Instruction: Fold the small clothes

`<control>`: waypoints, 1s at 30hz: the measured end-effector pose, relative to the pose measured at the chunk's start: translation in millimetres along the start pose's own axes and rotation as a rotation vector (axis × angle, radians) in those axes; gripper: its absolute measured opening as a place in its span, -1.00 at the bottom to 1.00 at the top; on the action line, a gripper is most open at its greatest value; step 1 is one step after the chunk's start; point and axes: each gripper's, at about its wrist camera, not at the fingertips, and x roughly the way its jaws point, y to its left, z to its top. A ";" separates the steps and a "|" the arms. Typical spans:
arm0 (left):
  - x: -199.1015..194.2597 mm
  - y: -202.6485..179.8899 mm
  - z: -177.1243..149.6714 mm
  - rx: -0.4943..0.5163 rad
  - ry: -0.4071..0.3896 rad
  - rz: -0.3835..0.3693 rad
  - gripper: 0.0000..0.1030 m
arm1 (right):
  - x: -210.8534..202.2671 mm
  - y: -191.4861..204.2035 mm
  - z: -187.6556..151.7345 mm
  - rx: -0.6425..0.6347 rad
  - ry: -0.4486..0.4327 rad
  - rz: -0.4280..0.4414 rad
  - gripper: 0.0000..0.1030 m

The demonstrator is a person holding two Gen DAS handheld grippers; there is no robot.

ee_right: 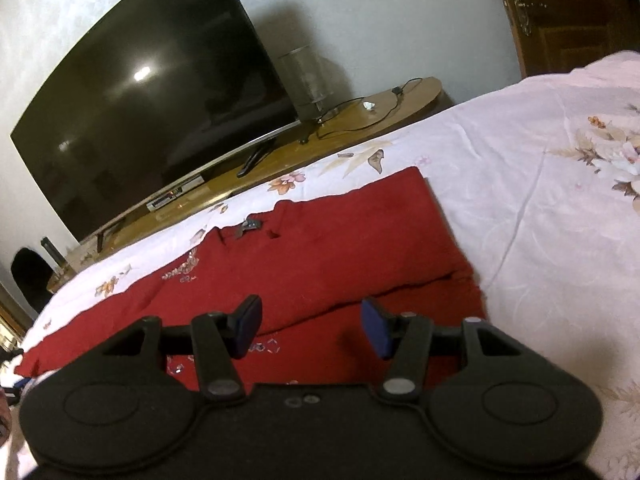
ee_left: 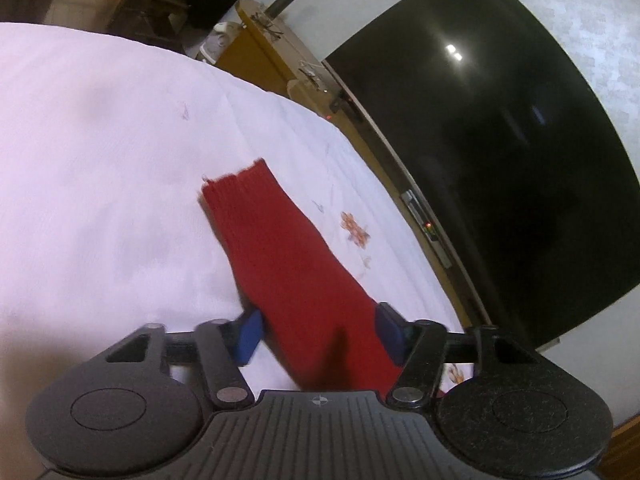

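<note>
left gripper (ee_left: 318, 334) wide apart astride red sleeve (ee_left: 276, 248) | right gripper (ee_right: 312, 328) wide apart above red garment (ee_right: 320, 248)

**Cam setup, both wrist fisheyes**

Left wrist cam sits low over the bed (ee_left: 100, 152), looking fwd along its fingers, TV (ee_left: 500, 152) at upper right of frame. Right wrist cam also low n close, TV (ee_right: 152, 112) upper left. Both views share the red garment (ee_right: 320, 256), bedsheet, TV + wooden stand (ee_right: 360, 120).
</note>
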 end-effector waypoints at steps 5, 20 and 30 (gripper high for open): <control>13.1 11.1 10.8 0.007 0.016 0.066 -0.85 | -4.9 9.6 -1.5 -0.013 0.002 -0.020 0.06; -29.2 -83.1 -8.8 0.326 -0.102 -0.127 -0.91 | -20.5 -4.2 4.5 0.004 -0.035 -0.027 0.06; -44.4 -237.4 -140.5 0.691 0.005 -0.267 -0.91 | -6.6 -31.8 7.4 0.055 -0.021 0.045 0.06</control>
